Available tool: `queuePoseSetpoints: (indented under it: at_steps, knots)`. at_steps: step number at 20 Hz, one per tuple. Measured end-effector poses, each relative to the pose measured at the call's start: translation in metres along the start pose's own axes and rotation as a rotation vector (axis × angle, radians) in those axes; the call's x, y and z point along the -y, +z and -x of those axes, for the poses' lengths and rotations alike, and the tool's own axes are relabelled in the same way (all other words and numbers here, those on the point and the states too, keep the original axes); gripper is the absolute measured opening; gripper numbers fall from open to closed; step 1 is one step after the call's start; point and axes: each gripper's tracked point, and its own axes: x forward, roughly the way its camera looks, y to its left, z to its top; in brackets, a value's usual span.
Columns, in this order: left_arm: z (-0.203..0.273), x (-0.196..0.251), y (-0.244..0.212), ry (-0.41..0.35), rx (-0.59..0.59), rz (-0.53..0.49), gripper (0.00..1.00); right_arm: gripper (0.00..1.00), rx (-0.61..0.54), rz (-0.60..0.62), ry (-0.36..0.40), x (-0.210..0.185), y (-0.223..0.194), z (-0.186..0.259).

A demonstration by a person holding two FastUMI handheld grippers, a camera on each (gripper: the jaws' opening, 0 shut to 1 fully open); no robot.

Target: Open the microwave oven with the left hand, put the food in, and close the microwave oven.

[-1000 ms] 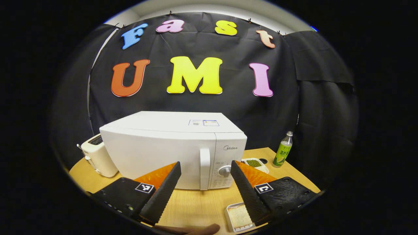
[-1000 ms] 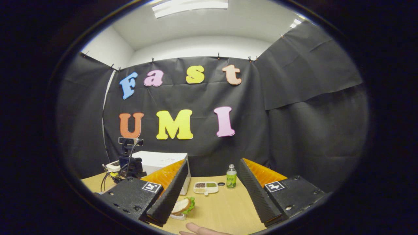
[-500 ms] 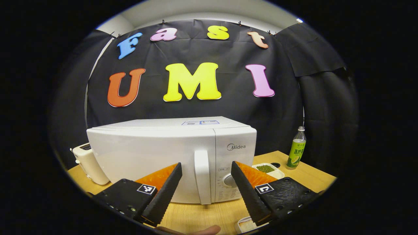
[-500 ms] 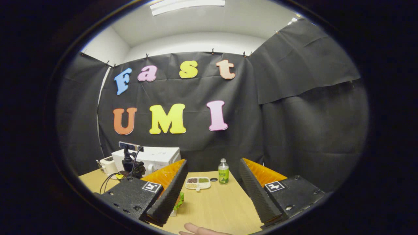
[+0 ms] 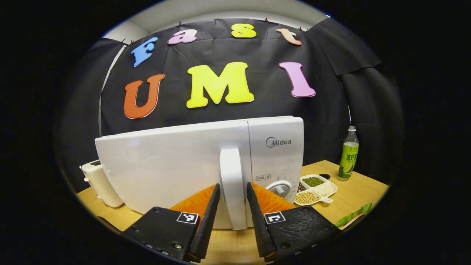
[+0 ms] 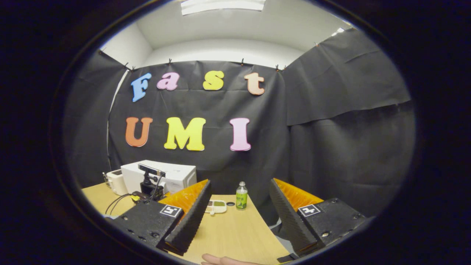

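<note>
Microwave oven [image 5: 198, 165]: white, door shut, set on the wooden table [image 5: 362, 189] with its vertical door handle [image 5: 232, 187] facing the left gripper view. Change noted against the frames half a second and a second ago: the oven was then farther off and the left gripper [image 5: 232, 215] stood wide open before it; the handle is now bracketed closely by the two fingers, which have narrowed to a slim gap with the handle between them. Contact on both sides appears likely but cannot be told for certain, the fingers lying just beside the handle at either edge. Judged meaning for the task: the reach is done and the grasp is being made; the door pull is not yet begun. Right gripper [image 6: 239, 217]: jaws wide apart, nothing held or touched, poised above the table edge well apart from the oven [image 6: 162, 176]. Food: a strip of green at the lower right rim of the left gripper view is possibly the food, too little being seen to tell. Other items: divided dish [image 5: 315, 187] of beans beside the oven's control side; green bottle [image 5: 348, 156] behind it; toaster [image 5: 99, 180] at the oven's far side.
</note>
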Motion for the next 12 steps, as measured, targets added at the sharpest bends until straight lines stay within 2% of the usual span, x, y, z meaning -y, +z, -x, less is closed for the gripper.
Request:
queuePoseSetpoints:
  at_steps: [2, 3, 4, 5, 6, 7, 8, 9, 10, 11, 12]
  knots:
    - [0.000, 0.000, 0.001, -0.013, 0.016, 0.069, 0.51, 0.92, -0.005, 0.004, 0.018, -0.004, 0.001, 0.004]
    - [-0.002, 0.000, 0.002, -0.011, 0.024, 0.088, 0.51, 1.00, -0.010, 0.003, 0.022, -0.003, -0.001, 0.005]
    - [0.000, 0.000, 0.003, -0.014, 0.018, 0.091, 0.50, 0.92, -0.015, 0.002, 0.020, -0.002, -0.002, 0.007]
    - [0.000, 0.000, 0.004, -0.005, 0.024, 0.069, 0.51, 1.00, -0.015, 0.001, 0.020, -0.001, -0.002, 0.008]
    - [0.003, 0.004, 0.006, -0.021, 0.024, 0.055, 0.29, 0.92, -0.014, 0.003, 0.016, 0.001, -0.001, 0.010]
    - [-0.005, 0.005, 0.005, -0.008, 0.023, 0.030, 0.26, 1.00, -0.012, 0.004, 0.009, 0.003, -0.001, 0.010]
    - [0.001, 0.003, 0.006, -0.004, 0.021, 0.016, 0.23, 0.92, -0.010, 0.003, 0.004, 0.005, -0.001, 0.011]
    - [0.002, 0.002, 0.004, -0.010, 0.007, 0.024, 0.11, 0.92, -0.007, 0.001, 0.001, 0.006, -0.001, 0.012]
    - [0.001, 0.001, 0.002, -0.014, 0.002, 0.056, 0.17, 0.92, -0.007, 0.002, -0.002, 0.007, -0.001, 0.013]
    - [0.002, 0.002, 0.003, -0.031, -0.009, 0.076, 0.09, 1.00, -0.006, 0.004, -0.005, 0.008, -0.002, 0.014]
    - [0.004, 0.003, 0.001, -0.043, -0.021, 0.088, 0.09, 1.00, -0.006, 0.005, -0.004, 0.008, -0.002, 0.015]
